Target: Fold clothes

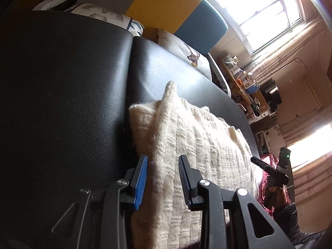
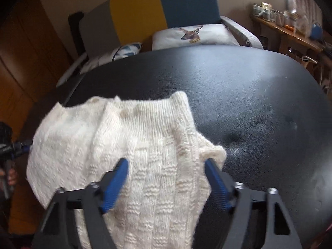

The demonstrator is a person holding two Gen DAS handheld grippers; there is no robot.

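Sweater (image 2: 132, 151) lies folded on the black cushion (image 2: 259, 95), with the left gripper (image 1: 164, 178) and right gripper (image 2: 166, 178) both open, astride its near edges, gripping nothing.

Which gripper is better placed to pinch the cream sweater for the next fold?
Probably left. The left gripper has its jaws narrowly straddling a ridge of the cream sweater. The right gripper is spread wide over flat knit.

- No text, label, brand or number can be read in either view.
- The cushion (image 2: 193, 36) in the upper middle of the right wrist view bears a deer picture, with no words on it.
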